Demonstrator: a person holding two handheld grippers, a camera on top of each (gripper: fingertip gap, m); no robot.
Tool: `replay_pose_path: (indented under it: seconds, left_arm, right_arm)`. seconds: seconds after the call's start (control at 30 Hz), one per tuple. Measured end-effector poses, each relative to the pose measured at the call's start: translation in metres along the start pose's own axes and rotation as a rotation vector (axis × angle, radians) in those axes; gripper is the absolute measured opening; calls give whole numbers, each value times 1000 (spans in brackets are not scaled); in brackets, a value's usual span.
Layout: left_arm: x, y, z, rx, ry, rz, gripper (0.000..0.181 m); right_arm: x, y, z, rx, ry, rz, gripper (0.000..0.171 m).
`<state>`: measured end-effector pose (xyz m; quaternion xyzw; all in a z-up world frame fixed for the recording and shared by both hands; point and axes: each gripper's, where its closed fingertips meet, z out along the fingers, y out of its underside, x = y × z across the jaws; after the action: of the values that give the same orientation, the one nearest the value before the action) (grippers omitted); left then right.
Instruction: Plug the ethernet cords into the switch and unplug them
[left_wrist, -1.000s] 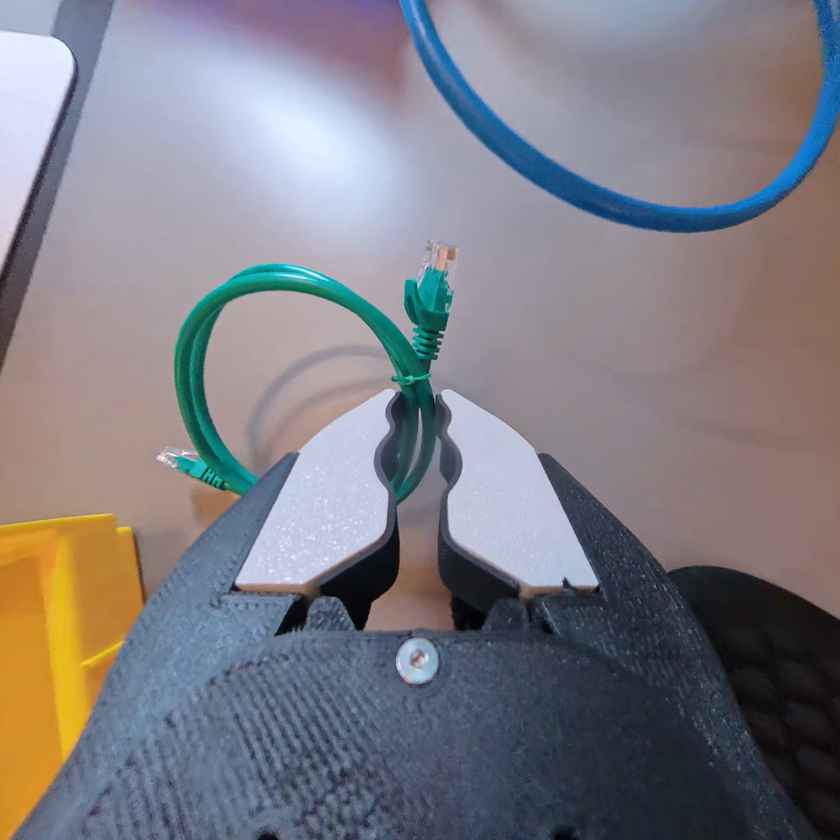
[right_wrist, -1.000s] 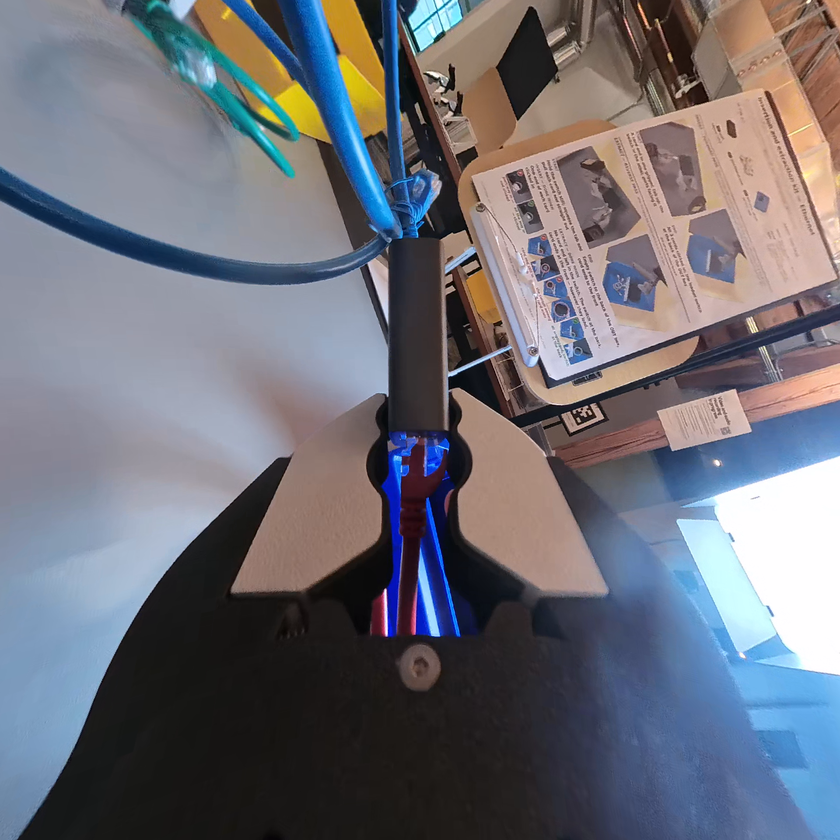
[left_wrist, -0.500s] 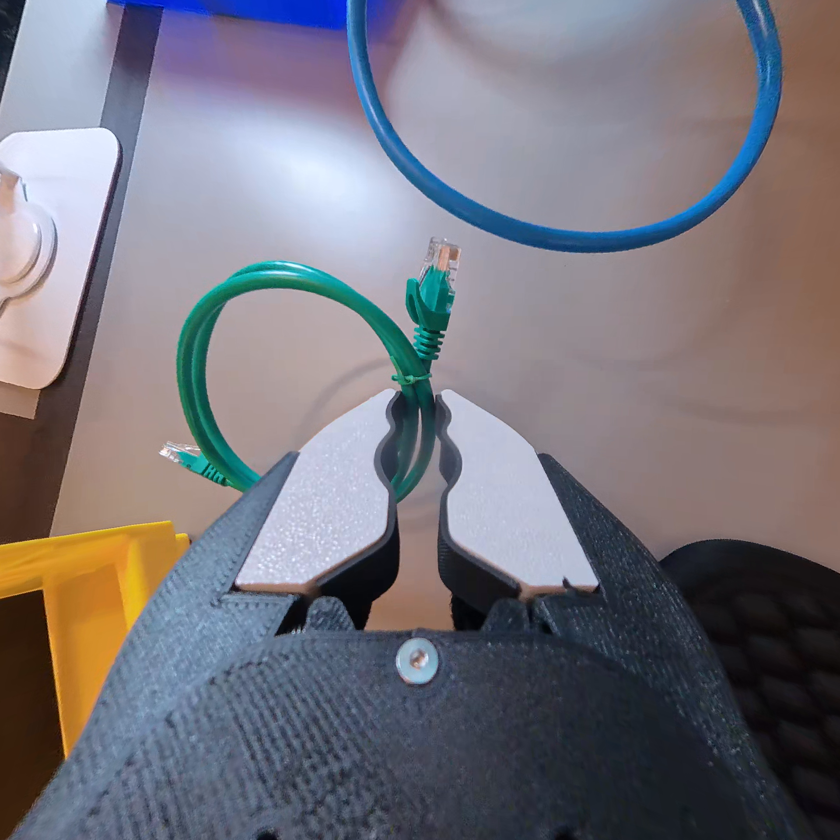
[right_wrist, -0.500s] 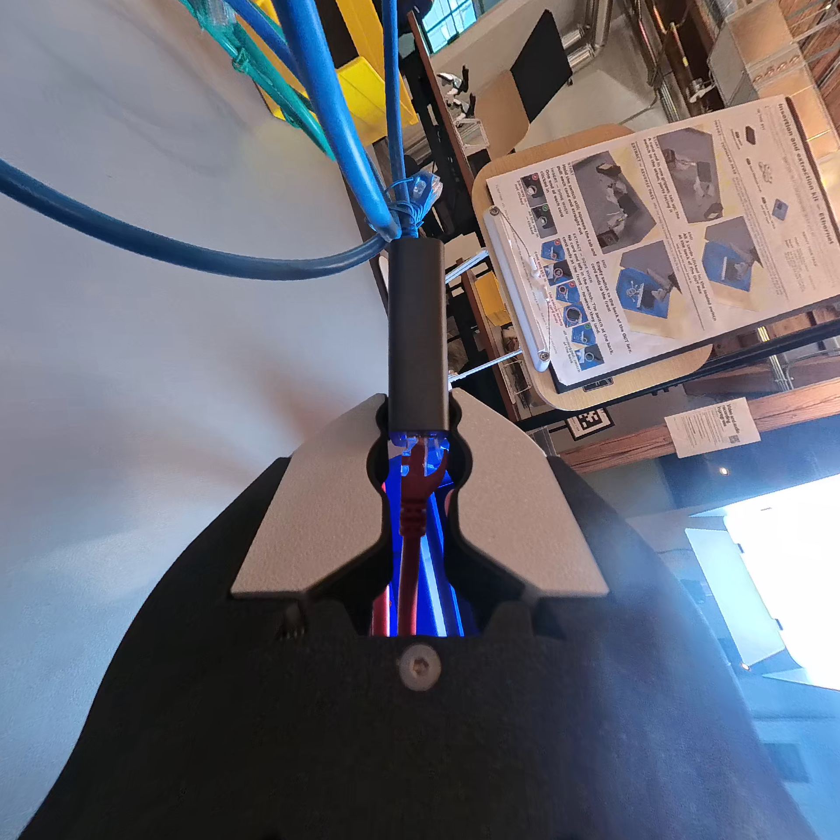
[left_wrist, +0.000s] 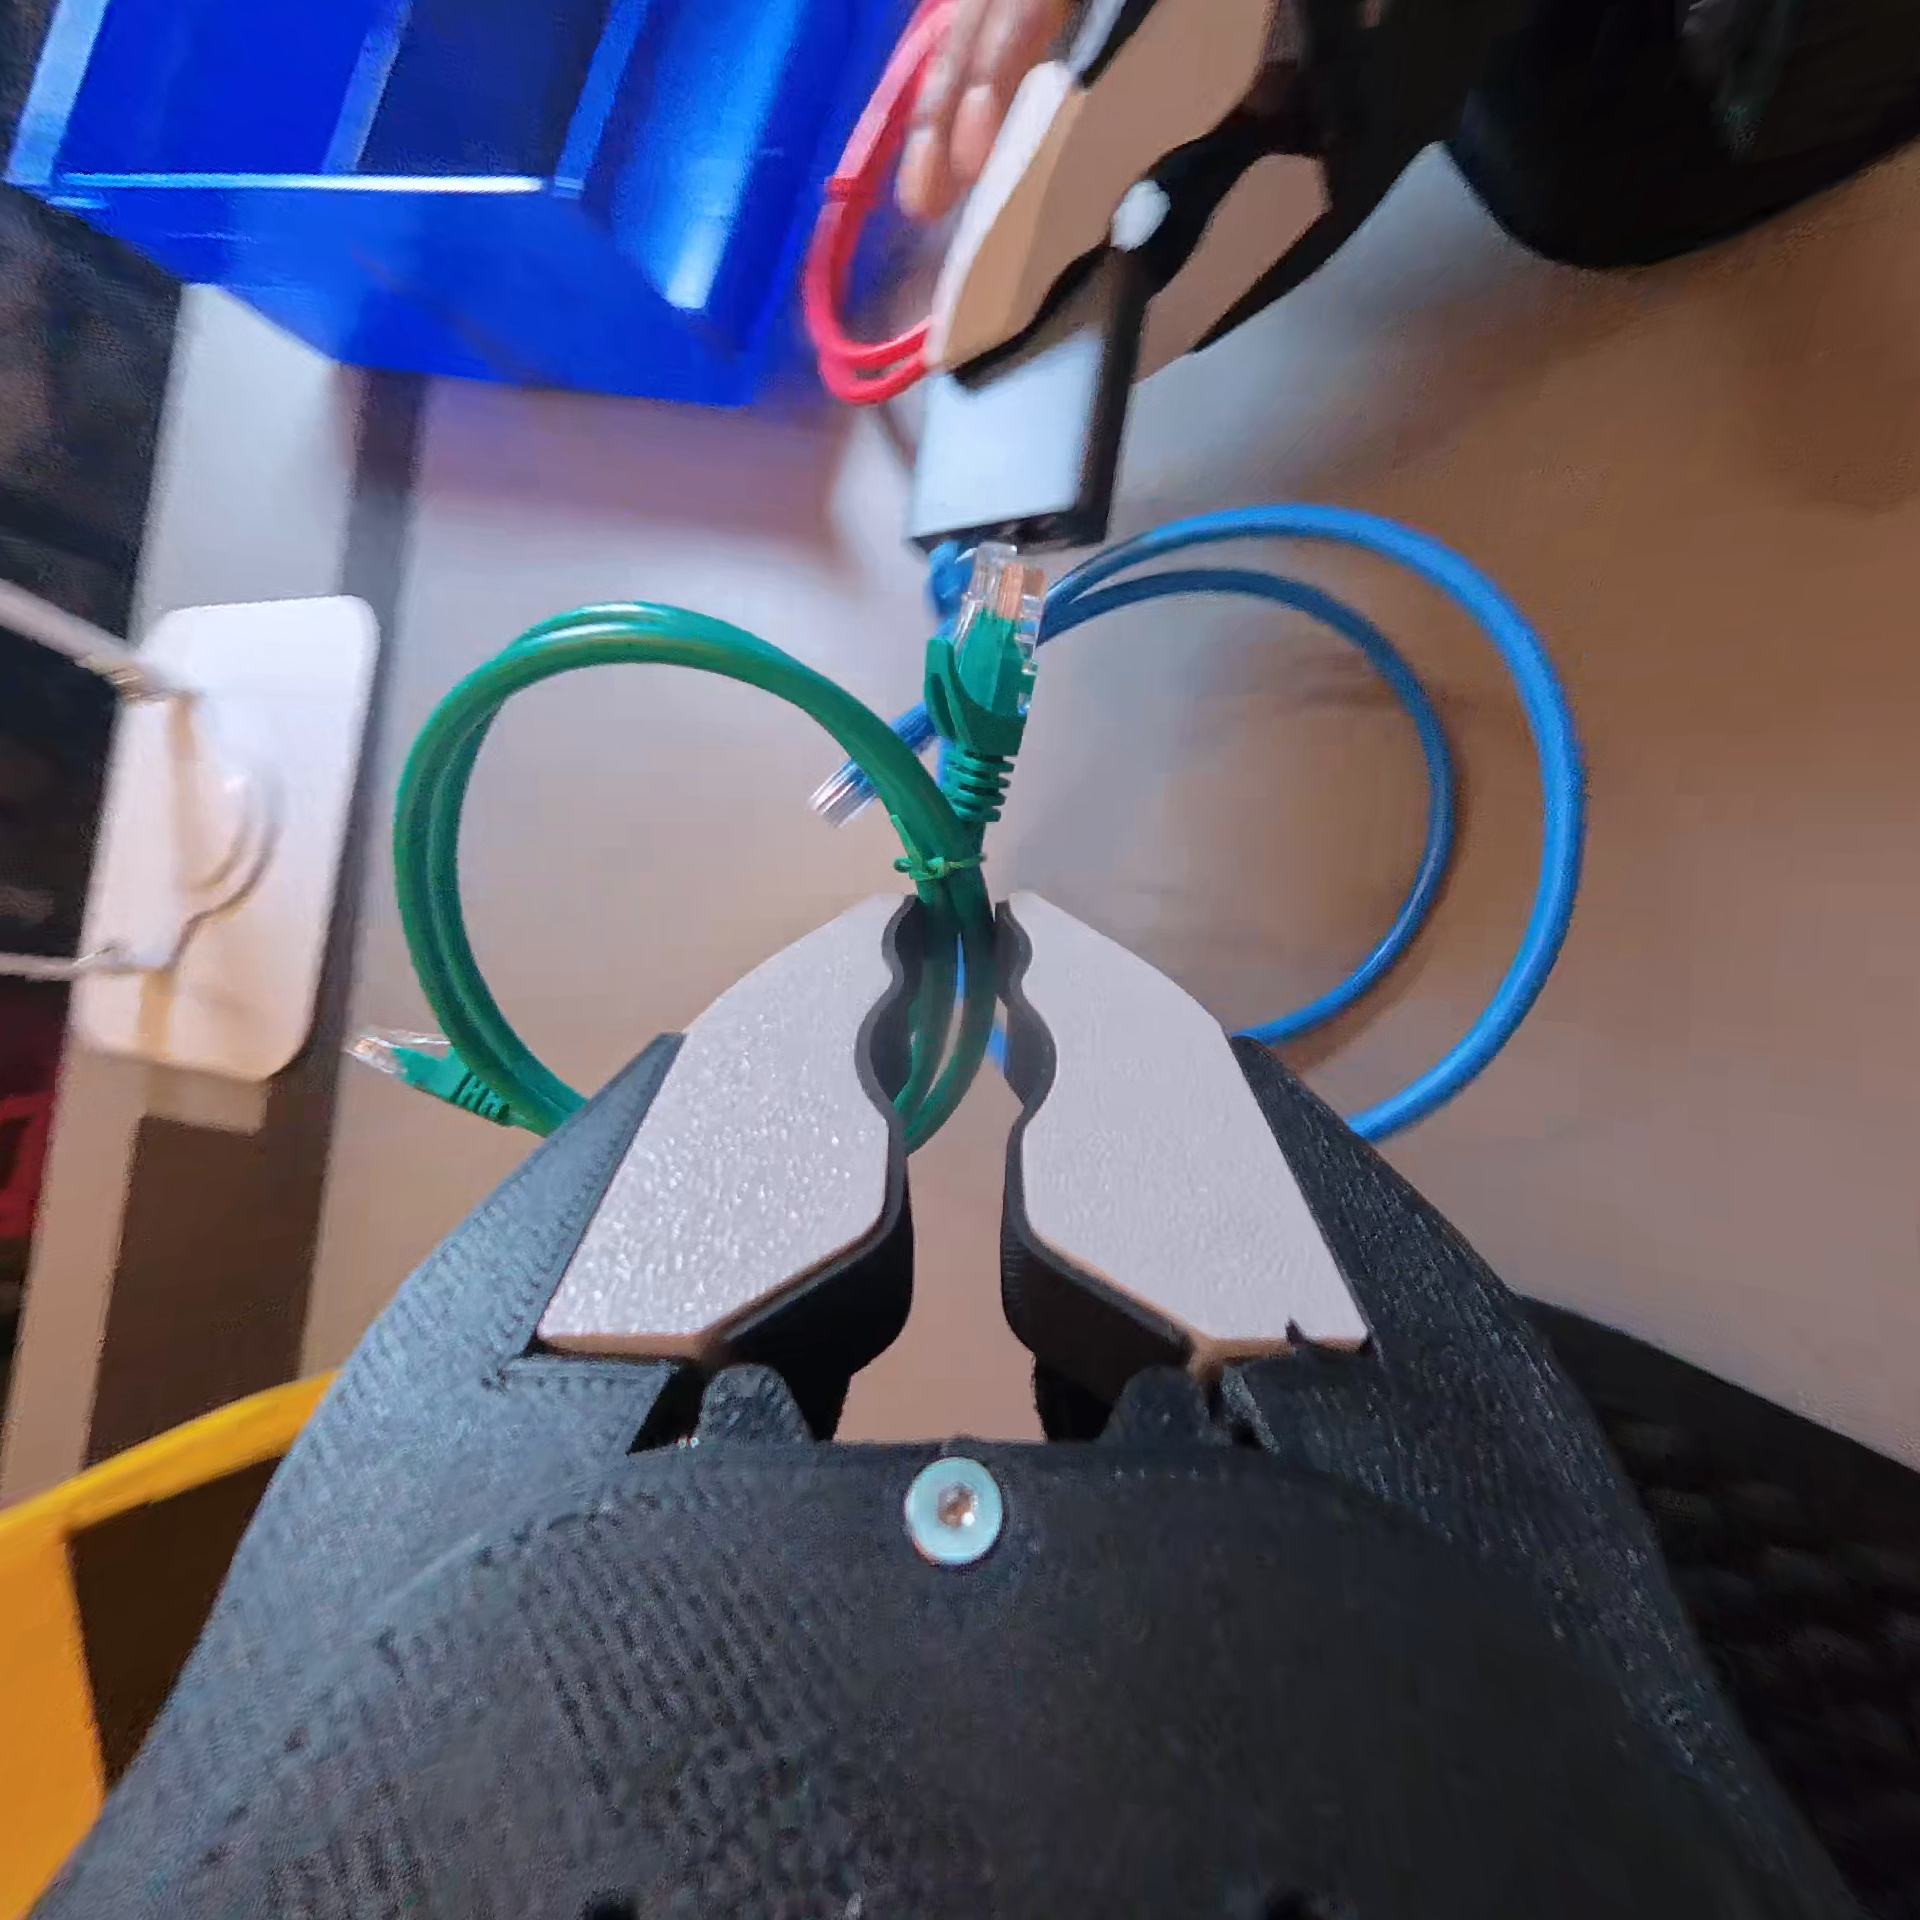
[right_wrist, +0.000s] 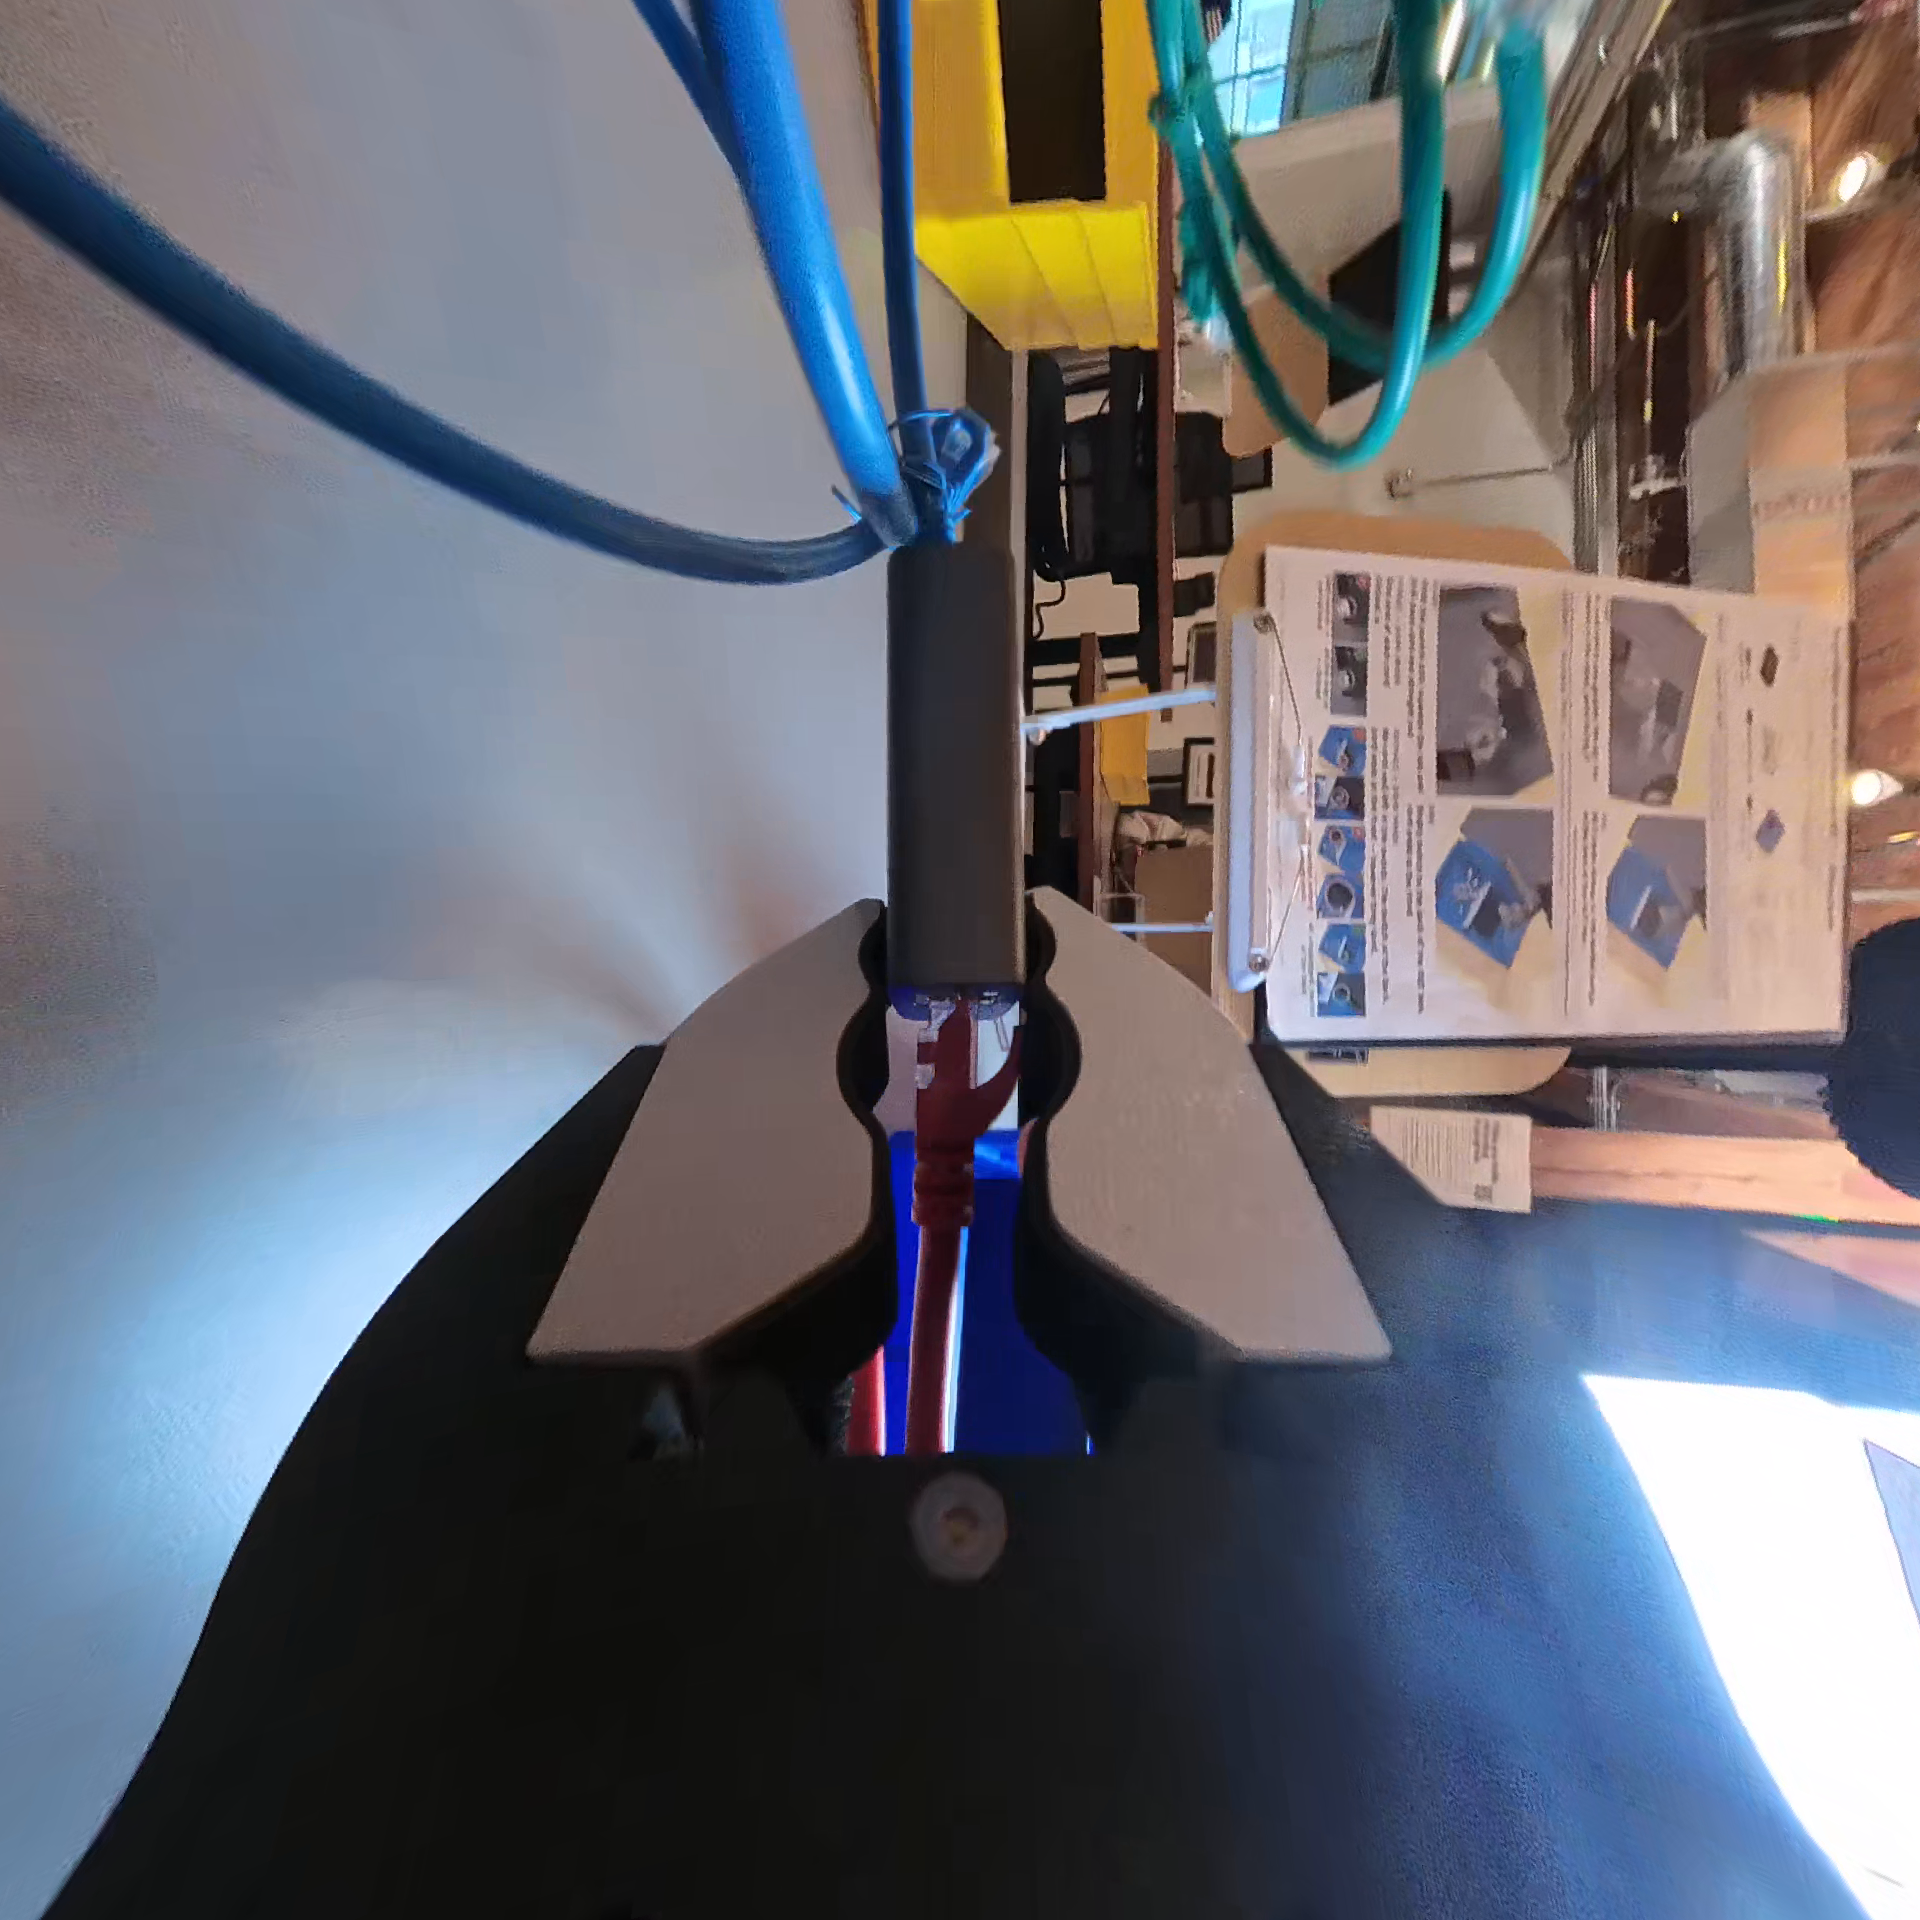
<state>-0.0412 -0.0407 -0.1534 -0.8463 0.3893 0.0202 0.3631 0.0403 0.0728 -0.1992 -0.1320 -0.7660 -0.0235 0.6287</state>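
Observation:
My left gripper (left_wrist: 954, 914) is shut on a coiled green ethernet cord (left_wrist: 623, 665). The cord's clear plug (left_wrist: 1000, 603) points up, just short of the switch's port face. The dark grey switch (left_wrist: 1013, 452) hangs in my right gripper (left_wrist: 1049, 312), seen at the top of the left wrist view. In the right wrist view my right gripper (right_wrist: 954, 914) is shut on the switch (right_wrist: 951, 748). A blue cord (right_wrist: 810, 343) is plugged into its far end and loops away (left_wrist: 1496, 769). A red cord (right_wrist: 940, 1164) is plugged into its near end. The green cord (right_wrist: 1382, 239) shows blurred at upper right.
A blue bin (left_wrist: 395, 177) stands at the table's far left, a yellow bin (left_wrist: 62, 1621) at the near left. A white stand base (left_wrist: 229, 831) sits at the left edge. A clipboard with an instruction sheet (right_wrist: 1538, 810) stands beyond the table. The grippers' ends are close to 15 cm from one another.
My left gripper has carried the green cord forward, so its plug now sits just under the switch. The right gripper with the switch has come into the left wrist view.

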Motion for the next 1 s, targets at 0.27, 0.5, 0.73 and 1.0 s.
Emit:
replay_pose_path:
  seconds: [0.27,0.5,0.73,1.0]
  left_arm:
    - [37,16,59,-183,139,16,13]
    - [37,29,68,-229,128,-16,13]
    - [32,30,72,-293,17,31,13]
    - [36,39,78,-391,-20,82,13]
  right_arm:
    - [-7,-25,0,65,0,-39,21]
    - [-19,-31,4,85,-43,-39,21]
    - [-22,-28,4,75,-116,93,21]
    - [-33,-31,4,56,-225,165,22]
